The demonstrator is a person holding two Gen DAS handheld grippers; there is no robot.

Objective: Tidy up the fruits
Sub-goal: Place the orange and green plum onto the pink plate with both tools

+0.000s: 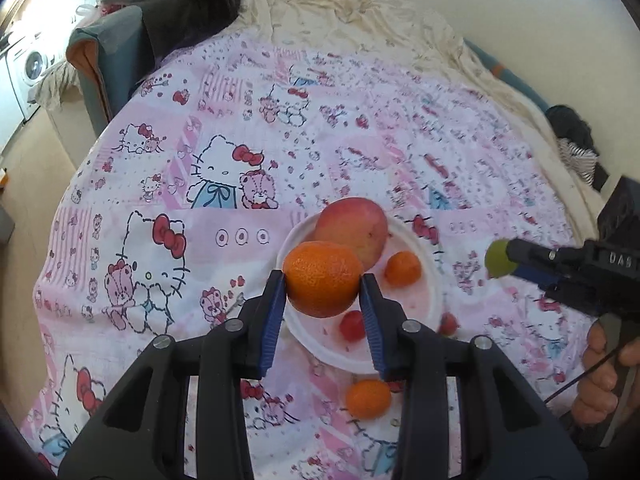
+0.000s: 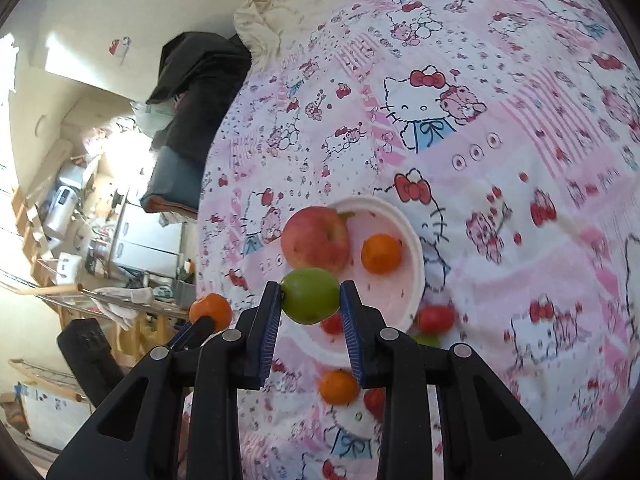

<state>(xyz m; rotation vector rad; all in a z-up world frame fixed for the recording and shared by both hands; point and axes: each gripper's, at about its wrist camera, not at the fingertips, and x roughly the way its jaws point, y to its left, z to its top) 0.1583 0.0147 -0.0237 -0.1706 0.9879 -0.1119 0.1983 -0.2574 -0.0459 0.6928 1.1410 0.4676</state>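
Two grippers: each grips one fruit above the bed, both over or near the white plate [image 1: 434,280].
Left gripper [image 1: 323,292]: closed on an orange [image 1: 322,278], blue pads pressed to its two sides; the fruit is held in the air over the plate's near left edge.
Right gripper [image 2: 310,298]: closed on a green fruit [image 2: 310,295], pads touching both sides; it hangs over the plate's near rim. In the left view this gripper [image 1: 498,258] enters from the right, the green fruit at its tip, beside the plate.
Plate: lies flat on the pink cartoon sheet [image 1: 224,184].
Apple [image 1: 351,233]: red, on the plate at its far side.
Small orange on plate [image 1: 403,268]: sits to the right of the apple, apart from it.
Red fruit on plate [image 1: 352,325]: small, near the front rim, partly hidden by the left gripper's finger.
Small orange off plate [image 1: 368,398]: rests on the sheet just in front of the plate.
Other red fruit [image 2: 435,319]: on the sheet just beside the plate's rim; a bit of green shows beside it, too hidden to identify.
Person's hand [image 1: 604,376]: wrapped round the right gripper's handle.
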